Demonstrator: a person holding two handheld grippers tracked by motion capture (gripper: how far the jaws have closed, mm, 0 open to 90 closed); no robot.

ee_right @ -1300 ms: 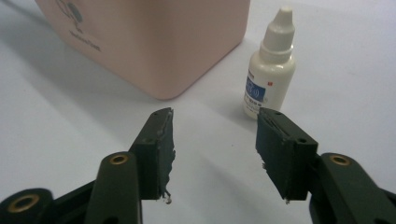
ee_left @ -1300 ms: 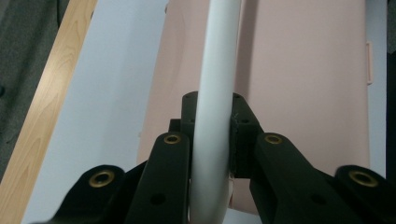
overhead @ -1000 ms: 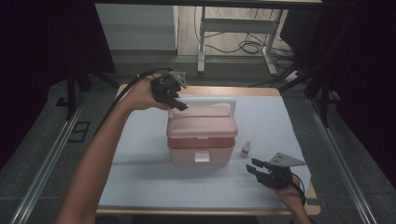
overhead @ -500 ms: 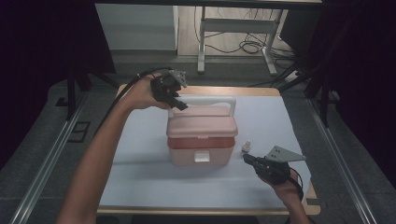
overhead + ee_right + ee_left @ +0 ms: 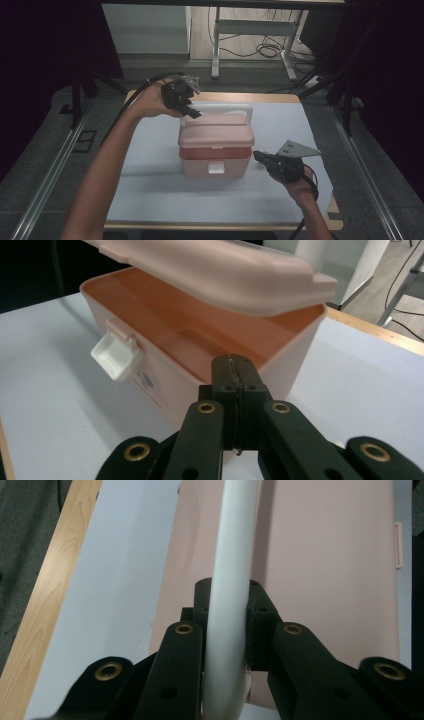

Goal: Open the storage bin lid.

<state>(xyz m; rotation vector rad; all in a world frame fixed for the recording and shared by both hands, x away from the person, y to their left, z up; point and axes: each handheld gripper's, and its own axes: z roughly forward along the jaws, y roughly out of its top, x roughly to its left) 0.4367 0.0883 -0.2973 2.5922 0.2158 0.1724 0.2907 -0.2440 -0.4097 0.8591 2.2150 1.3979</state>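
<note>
A pink box (image 5: pixel 215 165) stands mid-table with its lid (image 5: pixel 215 136) tipped up at the front. My left gripper (image 5: pixel 192 112) is shut on the lid's white handle (image 5: pixel 220 107) at its left end. In the left gripper view the handle (image 5: pixel 235 530) runs between the pads of that gripper (image 5: pixel 227 587). Just right of the box's front corner and above the table hovers my right gripper (image 5: pixel 257 156). Its jaws have just closed, and in the right gripper view a thin pale sliver shows between the pads of this gripper (image 5: pixel 234 362). Beyond them the box (image 5: pixel 165 335) gapes under its lid (image 5: pixel 215 270), with its white latch (image 5: pixel 117 357) hanging loose.
A pale sheet (image 5: pixel 150 185) covers the wooden table (image 5: pixel 225 96). Metal rails (image 5: pixel 45 175) run along the floor on both sides. A desk frame with cables (image 5: pixel 260 50) stands behind the table.
My right gripper moved left to a small white item beside the box, closed and rose. That item no longer stands on the sheet. The left hand kept still.
</note>
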